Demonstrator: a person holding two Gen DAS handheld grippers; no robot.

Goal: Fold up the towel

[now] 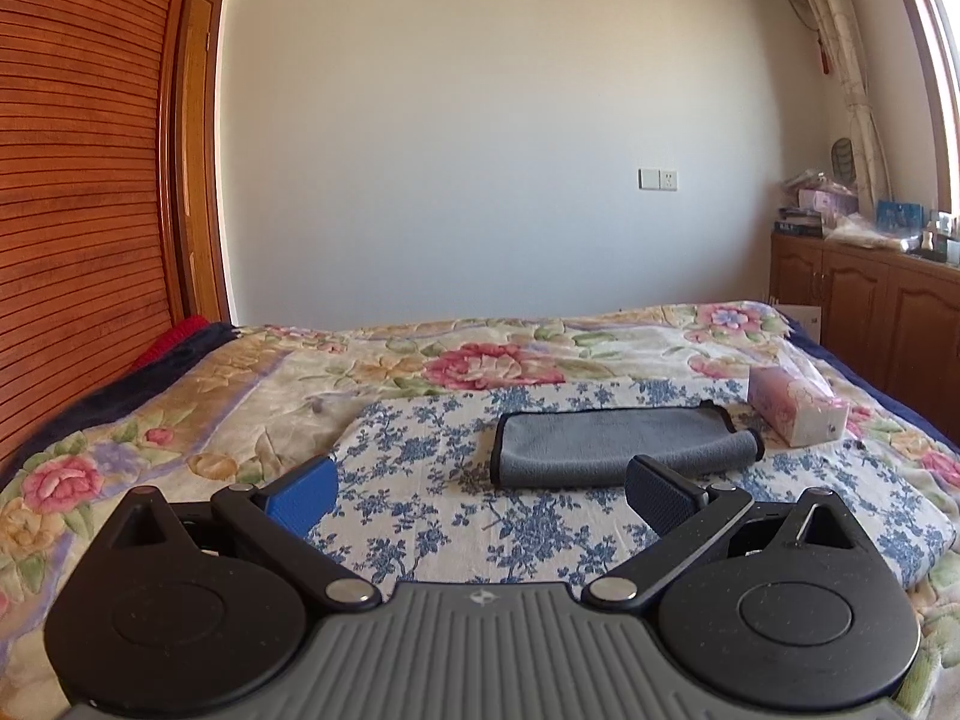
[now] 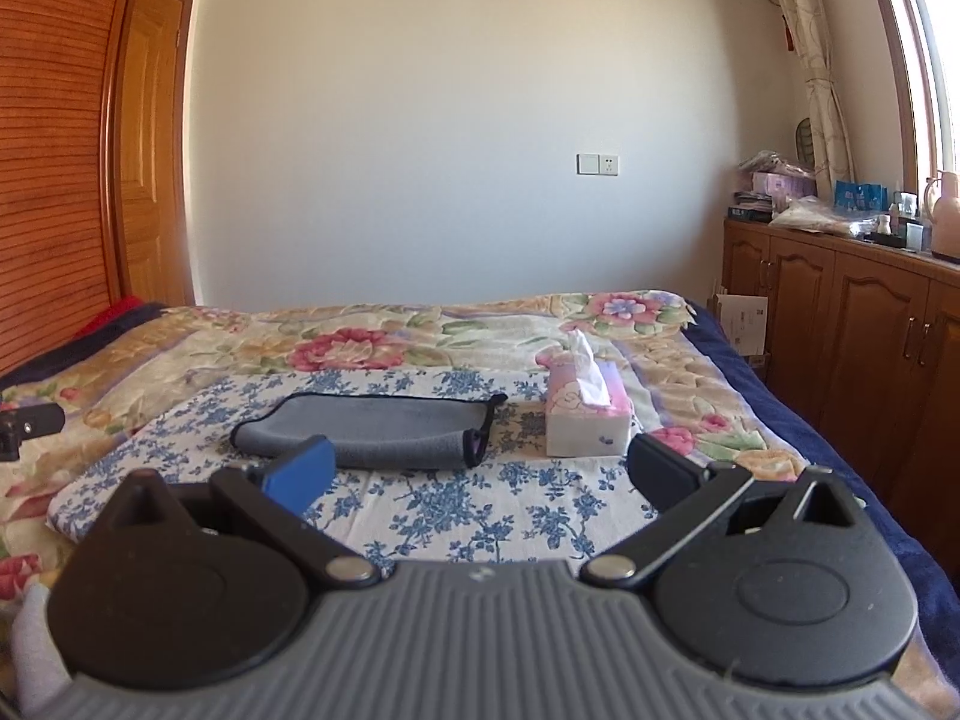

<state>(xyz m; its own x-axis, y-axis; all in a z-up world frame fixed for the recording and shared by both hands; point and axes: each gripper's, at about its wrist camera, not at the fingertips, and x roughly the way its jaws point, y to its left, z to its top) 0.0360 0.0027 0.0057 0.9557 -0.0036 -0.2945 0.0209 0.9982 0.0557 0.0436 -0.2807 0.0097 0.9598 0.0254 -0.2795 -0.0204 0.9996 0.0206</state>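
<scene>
The grey towel (image 1: 618,447) already lies folded over on the bed (image 1: 198,402) — both the left hand-held gripper (image 1: 480,495) and right hand-held gripper (image 2: 480,477) gape empty, so perhaps one fold remains.

I see a bed (image 2: 372,336) under a flowered quilt, a blue-flowered white cloth (image 2: 456,504) spread across mid-frame. A pink tissue box (image 2: 585,414) sits right of centre — wooden cabinets (image 2: 840,324) at far right, cluttered on top.
</scene>
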